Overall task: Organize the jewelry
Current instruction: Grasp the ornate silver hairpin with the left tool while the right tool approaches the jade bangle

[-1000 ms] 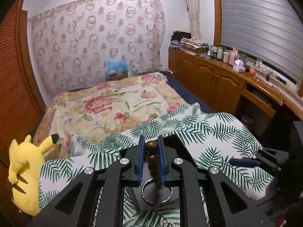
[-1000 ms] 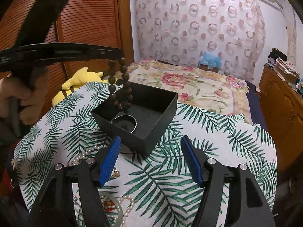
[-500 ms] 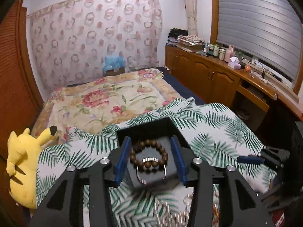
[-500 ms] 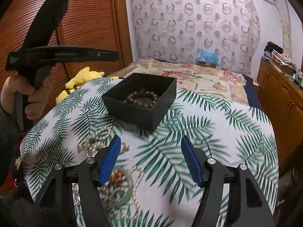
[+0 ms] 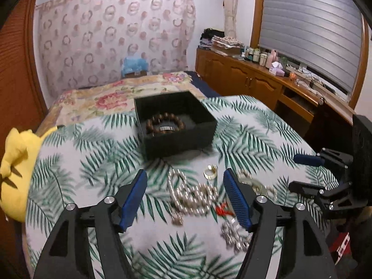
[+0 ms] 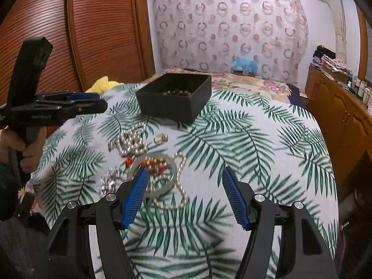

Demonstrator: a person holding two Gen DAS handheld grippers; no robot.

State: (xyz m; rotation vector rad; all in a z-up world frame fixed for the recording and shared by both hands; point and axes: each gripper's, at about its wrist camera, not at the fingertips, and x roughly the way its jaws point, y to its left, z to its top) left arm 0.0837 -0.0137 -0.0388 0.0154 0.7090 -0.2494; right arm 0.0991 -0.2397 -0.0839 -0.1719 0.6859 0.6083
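Left tongs [image 5: 186, 195] just opening, empty, above pearls [image 5: 195, 195], right tongs [image 6: 183, 193] wide, empty, bead bracelet [image 5: 165, 124] in box [image 5: 179, 139]

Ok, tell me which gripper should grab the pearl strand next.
Probably the left gripper: its open fingers have just been opening, and the pearl strand lies right between them. The right gripper hangs over the bangle.

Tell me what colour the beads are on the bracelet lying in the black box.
Dark brown, wood-like beads on the bracelet; clearest in the left wrist view.
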